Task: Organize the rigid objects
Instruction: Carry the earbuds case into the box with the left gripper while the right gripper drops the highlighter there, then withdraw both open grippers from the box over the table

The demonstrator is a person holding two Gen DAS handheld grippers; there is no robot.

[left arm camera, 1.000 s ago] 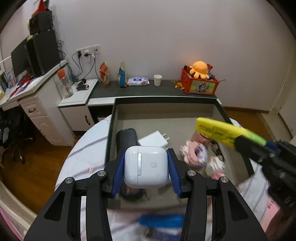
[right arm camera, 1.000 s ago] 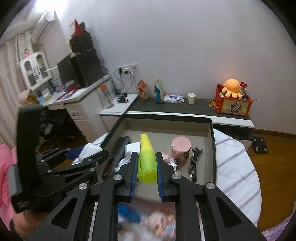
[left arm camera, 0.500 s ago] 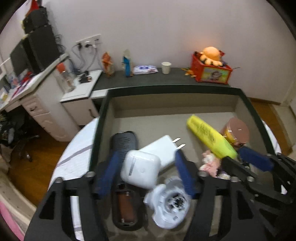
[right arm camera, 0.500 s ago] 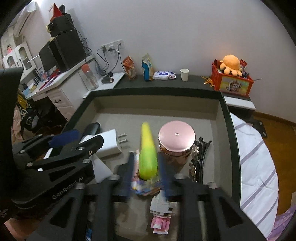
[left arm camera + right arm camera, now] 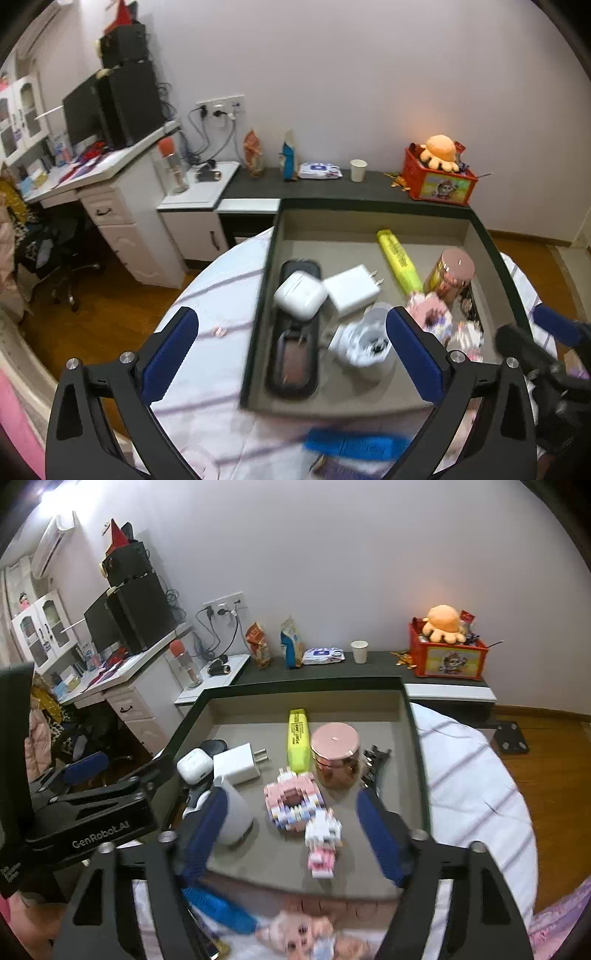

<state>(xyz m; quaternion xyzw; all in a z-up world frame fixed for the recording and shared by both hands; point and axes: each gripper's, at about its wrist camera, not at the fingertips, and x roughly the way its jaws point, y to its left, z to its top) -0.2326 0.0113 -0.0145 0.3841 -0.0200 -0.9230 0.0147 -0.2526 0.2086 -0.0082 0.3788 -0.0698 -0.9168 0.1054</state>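
So both drops look done: the white earbud case is lying in the tray, tipped half onto the long dark case at the tray's left side and just beside the white charger plug, and the yellow highlighter is lying flat toward the back, right up against the pink-lidded jar. The left gripper has just been opening and now its jaws stand spread about as wide as they go with nothing pinched between them; same story for the right gripper, jaws just been opening, wide apart, the block toys simply sitting on the tray floor in the gap, not gripped. My guess is a good chunk of the sorting is finished, but there's clearly stuff left outside on the striped tablecloth: a blue flat thing near the tray's front edge and a small doll, both blurry. View differences: the right wrist cam shows the pink block donut, the little block figure and the black hair clip cleanly, plus that doll. The left cam gives the better look down into the white cup-shaped thing and shows how the earbud case rests on the dark case.
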